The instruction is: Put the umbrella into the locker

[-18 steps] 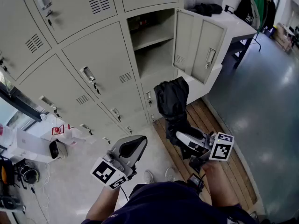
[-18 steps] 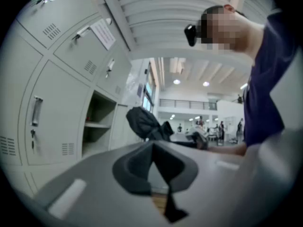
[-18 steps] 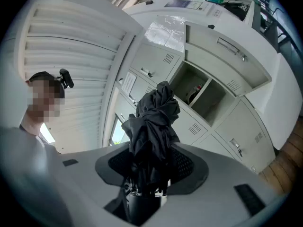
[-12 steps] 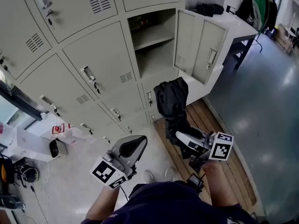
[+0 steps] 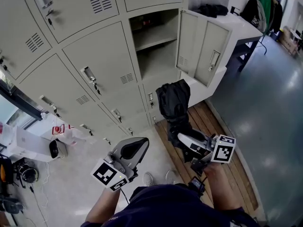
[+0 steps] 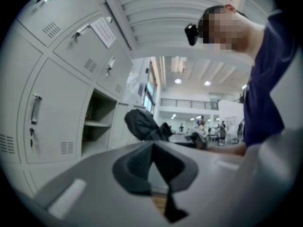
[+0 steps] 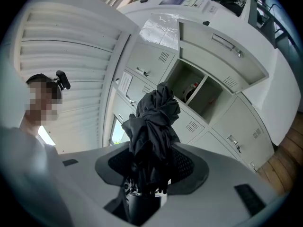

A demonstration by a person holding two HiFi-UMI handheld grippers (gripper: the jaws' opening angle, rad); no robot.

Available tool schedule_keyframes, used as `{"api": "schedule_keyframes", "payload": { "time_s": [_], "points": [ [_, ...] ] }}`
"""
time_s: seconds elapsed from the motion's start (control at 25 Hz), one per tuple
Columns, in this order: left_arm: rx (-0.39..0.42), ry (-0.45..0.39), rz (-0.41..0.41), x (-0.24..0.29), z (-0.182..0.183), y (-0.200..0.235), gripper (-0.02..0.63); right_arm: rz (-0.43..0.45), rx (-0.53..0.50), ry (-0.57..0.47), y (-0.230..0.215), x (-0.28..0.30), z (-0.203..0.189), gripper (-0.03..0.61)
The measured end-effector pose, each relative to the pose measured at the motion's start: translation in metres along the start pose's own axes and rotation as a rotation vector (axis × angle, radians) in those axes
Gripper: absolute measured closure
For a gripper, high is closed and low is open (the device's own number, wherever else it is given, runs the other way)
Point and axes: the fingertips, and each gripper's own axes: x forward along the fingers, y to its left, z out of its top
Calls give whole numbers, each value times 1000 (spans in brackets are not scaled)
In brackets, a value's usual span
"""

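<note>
My right tool [image 7: 151, 174] pinches the folded black umbrella [image 7: 154, 122] at its stiff lower end, the best hold I judge, since it looks light, soft and floppy ahead of the tool, well short of the open locker [image 5: 158, 60] (my left tool [image 6: 154, 167], pressed together, holds nothing).

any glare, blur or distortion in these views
Head view: sharp, with glare patches on the glossy floor. Left gripper view: fisheye bends the lockers; the near left gripper is soft. Right gripper view: same fisheye curve; the umbrella in the right gripper is crisp.
</note>
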Motion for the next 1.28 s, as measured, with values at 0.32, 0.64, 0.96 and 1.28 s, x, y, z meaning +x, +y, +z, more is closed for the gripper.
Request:
{"api": "schedule_keyframes", "payload": {
  "time_s": [0.32, 0.64, 0.96, 1.28],
  "points": [
    [2, 16, 26, 18, -7, -16, 614, -14, 4, 17, -17, -24, 5, 386],
    [4, 21, 66, 30, -14, -34, 614, -12, 2, 32, -28, -48, 11, 387],
    [-2, 20, 75, 36, -15, -30, 614, -15, 5, 39, -34, -47, 15, 385],
    [-30, 11, 58, 41, -21, 0, 614, -63, 10, 46, -56, -27, 20, 386]
  ]
}}
